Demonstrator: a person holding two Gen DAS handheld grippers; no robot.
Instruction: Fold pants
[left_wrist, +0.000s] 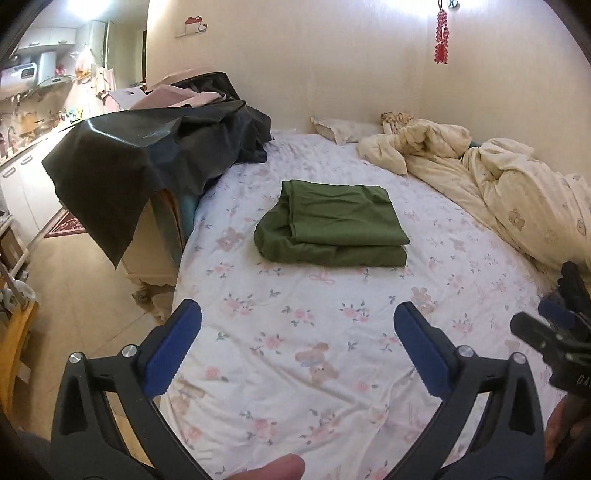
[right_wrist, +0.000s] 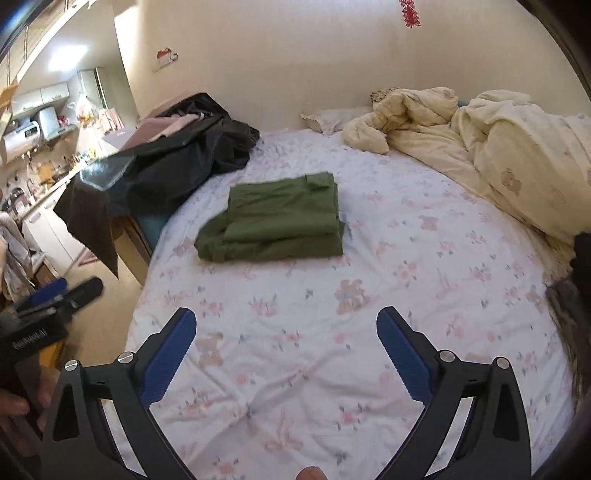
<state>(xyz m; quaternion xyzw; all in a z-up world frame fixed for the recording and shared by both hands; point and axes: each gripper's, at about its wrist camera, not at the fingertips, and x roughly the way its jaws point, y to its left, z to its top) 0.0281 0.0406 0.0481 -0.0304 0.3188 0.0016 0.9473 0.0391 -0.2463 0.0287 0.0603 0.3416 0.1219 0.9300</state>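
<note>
While your left gripper (left_wrist: 297, 350) and right gripper (right_wrist: 286, 354) hang wide and empty over the floral sheet (left_wrist: 332, 369), item one, the green pants (left_wrist: 332, 229), lies mid-bed, well ahead: stacked in layers, likely fully folded, so nothing needs holding.

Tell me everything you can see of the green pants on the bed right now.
The green pants are olive, of thin woven-looking cloth, folded into a flat, roughly rectangular stack of layers with a looser bulge at the left edge. They lie in the middle of the floral bedsheet, apart from the black cloth and the cream duvet. Only the sheet touches them; neither gripper does.
</note>
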